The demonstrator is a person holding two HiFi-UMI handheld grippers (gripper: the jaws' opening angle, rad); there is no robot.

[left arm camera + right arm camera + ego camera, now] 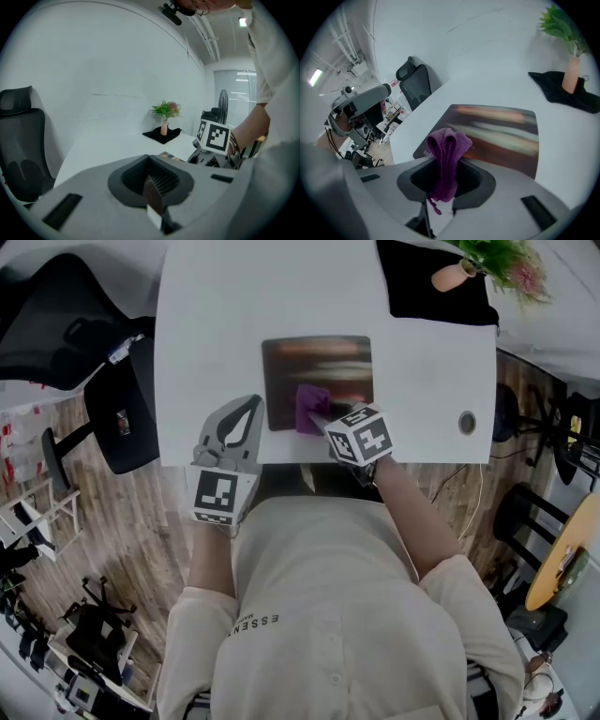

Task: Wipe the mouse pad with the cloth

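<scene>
A white table stands on a wood-plank floor. At its far right corner a black cloth carries a pink vase of green plants. A black office chair sits to the left, a black stool to the right. The wall is plain white and a ceiling light glows. What may be a standing fan is beside a bright window.
</scene>
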